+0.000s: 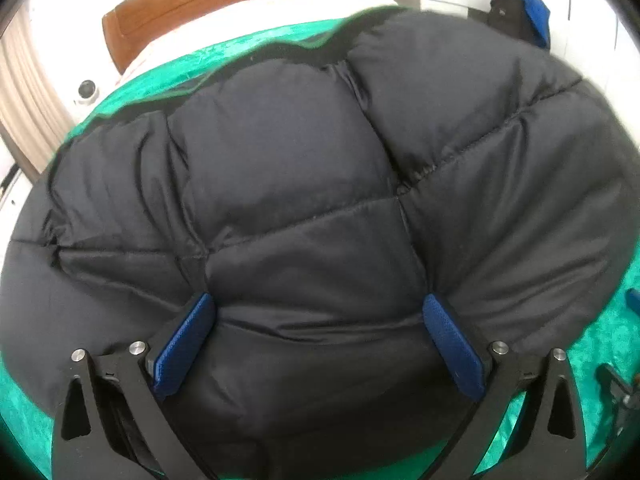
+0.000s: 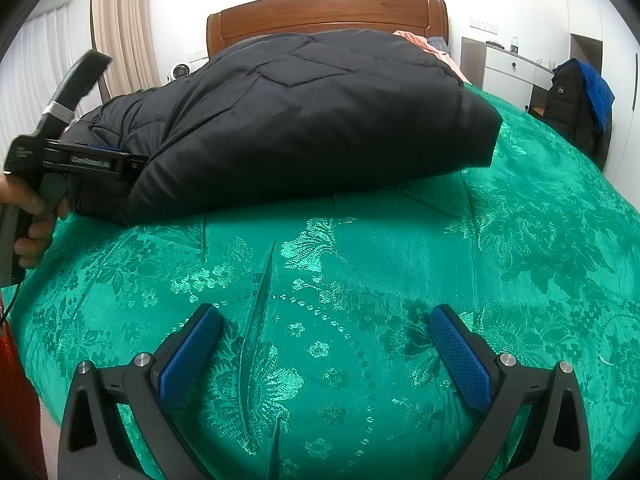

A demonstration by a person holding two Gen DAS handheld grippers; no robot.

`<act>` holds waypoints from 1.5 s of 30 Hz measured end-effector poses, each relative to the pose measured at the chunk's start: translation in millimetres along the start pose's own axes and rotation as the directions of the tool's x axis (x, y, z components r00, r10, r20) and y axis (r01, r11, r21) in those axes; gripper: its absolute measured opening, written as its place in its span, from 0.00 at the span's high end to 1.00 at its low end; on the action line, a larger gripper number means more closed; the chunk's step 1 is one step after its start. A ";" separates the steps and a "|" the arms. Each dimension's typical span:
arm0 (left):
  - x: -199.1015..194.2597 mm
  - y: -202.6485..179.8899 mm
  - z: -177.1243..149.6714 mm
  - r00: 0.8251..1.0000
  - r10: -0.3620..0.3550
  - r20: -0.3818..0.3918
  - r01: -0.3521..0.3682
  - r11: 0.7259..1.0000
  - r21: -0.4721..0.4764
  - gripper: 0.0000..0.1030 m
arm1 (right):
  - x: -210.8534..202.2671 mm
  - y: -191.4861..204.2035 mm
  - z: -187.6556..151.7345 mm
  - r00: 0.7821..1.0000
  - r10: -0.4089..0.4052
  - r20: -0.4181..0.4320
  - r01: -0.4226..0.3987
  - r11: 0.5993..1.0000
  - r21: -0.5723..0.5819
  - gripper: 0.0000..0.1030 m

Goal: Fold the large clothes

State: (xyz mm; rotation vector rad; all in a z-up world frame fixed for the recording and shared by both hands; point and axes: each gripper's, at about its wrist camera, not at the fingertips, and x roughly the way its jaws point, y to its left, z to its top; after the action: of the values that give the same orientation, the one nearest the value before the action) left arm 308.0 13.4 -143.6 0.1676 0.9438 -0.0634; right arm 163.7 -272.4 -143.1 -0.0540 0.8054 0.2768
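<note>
- My right gripper (image 2: 325,354) hovers low over the green brocade bedspread (image 2: 360,280), jaws spread wide, nothing between the blue pads (image 2: 460,364).
- My left gripper (image 1: 316,340) is also spread wide; its pads (image 1: 184,348) press against the near edge of the black quilted down coat (image 1: 300,184), straddling the padding rather than pinching it. I judge it has no hold yet.
- The coat (image 2: 288,120) lies on the bedspread as a thick folded bundle. From the right wrist view its long axis runs left to right across the bed, ahead of and well apart from my right gripper.
- In that same view the left gripper (image 2: 80,160) meets the bundle's left end, so my left hand is the nearer one; the right must travel forward to reach the free right-hand end.
- Beyond the coat: a wooden headboard (image 2: 328,12) and pink bedding (image 2: 416,40).
- Far right: a white cabinet (image 2: 512,72) and a dark backpack (image 2: 576,100) with a blue item on it. No containers are open to inspection.
</note>
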 end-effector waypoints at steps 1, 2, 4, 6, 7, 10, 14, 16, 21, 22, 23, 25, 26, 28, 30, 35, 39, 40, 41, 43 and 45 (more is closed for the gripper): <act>-9.2 3.8 -2.1 1.000 -0.011 -0.002 0.011 1.000 -0.011 0.01 | -1.0 -1.0 1.7 1.000 0.007 -0.003 -0.007 1.000 0.002 0.00; -20.2 8.1 -5.2 1.000 -0.016 0.005 0.016 1.000 -0.020 0.01 | -3.4 -3.8 3.5 1.000 0.021 -0.005 -0.021 1.000 0.013 0.00; -42.3 12.9 -11.1 0.998 -0.044 0.046 0.045 0.999 -0.018 0.01 | -14.9 -18.2 8.5 0.996 0.087 0.029 -0.089 0.992 0.095 0.00; -61.5 14.5 -18.3 0.992 -0.078 0.098 0.078 0.997 0.011 0.01 | -25.8 -45.2 17.4 0.977 0.175 0.120 -0.201 0.944 0.262 0.00; -71.0 13.3 -21.6 0.986 -0.098 0.133 0.093 0.995 0.040 0.01 | -26.7 -62.1 23.3 0.959 0.223 0.174 -0.273 0.893 0.358 0.00; -82.5 -0.1 -25.5 0.969 -0.136 0.204 0.106 0.982 0.153 0.01 | 1.0 -109.2 43.9 0.907 0.330 0.262 -0.421 0.679 0.602 0.00; -59.9 -21.2 -27.5 0.965 -0.214 0.154 0.175 0.956 0.236 0.01 | 53.8 -136.8 70.1 0.848 0.416 0.329 -0.506 0.449 0.736 0.00; -36.8 -32.8 -31.7 0.966 -0.241 0.092 0.210 0.943 0.259 0.01 | 77.2 -139.5 80.3 0.821 0.447 0.354 -0.528 0.363 0.768 0.00; -29.1 -32.6 -35.5 0.969 -0.227 0.095 0.197 0.947 0.254 0.01 | 80.3 -122.9 127.1 0.889 0.388 0.244 -0.427 0.510 0.747 0.42; -34.4 -23.1 -33.8 0.963 -0.254 0.093 0.229 0.948 0.222 0.01 | 66.4 -111.1 145.5 0.906 0.358 0.227 -0.410 0.601 0.686 0.49; -39.5 -11.9 -32.9 0.957 -0.277 0.089 0.257 0.948 0.187 0.01 | 55.6 -100.4 158.3 0.914 0.338 0.224 -0.400 0.660 0.636 0.52; -54.9 18.7 -31.1 0.942 -0.321 0.100 0.312 0.945 0.097 0.01 | 26.4 -65.7 194.7 0.932 0.286 0.222 -0.360 0.802 0.477 0.55; -62.7 34.6 -30.5 0.936 -0.333 0.114 0.328 0.943 0.058 0.01 | 13.0 -45.1 212.5 0.938 0.263 0.225 -0.334 0.858 0.389 0.55; -79.6 74.8 -30.5 0.930 -0.335 0.150 0.342 0.939 -0.026 0.01 | -11.2 12.9 246.8 0.944 0.226 0.241 -0.272 0.946 0.176 0.55; -100.0 126.2 -32.4 0.937 -0.289 0.196 0.316 0.941 -0.123 0.01 | -24.2 65.8 264.9 0.942 0.214 0.257 -0.221 0.975 -0.002 0.55; -129.9 240.1 -55.6 0.957 -0.131 0.259 0.219 0.910 -0.351 0.01 | -16.0 237.1 271.4 0.938 0.273 0.213 -0.144 0.867 -0.477 0.55; -136.9 307.3 -90.3 0.965 -0.069 0.251 0.193 0.837 -0.512 0.01 | 34.5 346.3 234.2 0.956 0.285 0.065 -0.153 0.677 -0.720 0.55; -140.1 322.7 -107.1 0.965 -0.067 0.252 0.199 0.813 -0.548 0.01 | 46.7 366.7 218.6 0.959 0.279 0.042 -0.149 0.629 -0.763 0.54; -142.2 328.8 -120.4 0.966 -0.068 0.249 0.202 0.799 -0.566 0.01 | 53.4 379.8 206.0 0.960 0.278 0.042 -0.137 0.593 -0.794 0.54; -141.9 335.3 -136.6 0.967 -0.083 0.240 0.213 0.782 -0.586 0.01 | 60.9 395.2 188.0 0.960 0.275 0.055 -0.110 0.550 -0.828 0.53; -139.9 328.5 -140.7 0.960 -0.125 0.251 0.253 0.773 -0.581 0.01 | 60.8 397.6 184.3 0.960 0.272 0.069 -0.097 0.552 -0.828 0.51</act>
State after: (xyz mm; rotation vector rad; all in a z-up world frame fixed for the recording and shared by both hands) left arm 155.2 358.4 -73.3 -0.5347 0.7353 0.0408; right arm 228.2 152.0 -36.2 -0.8329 0.4202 0.8471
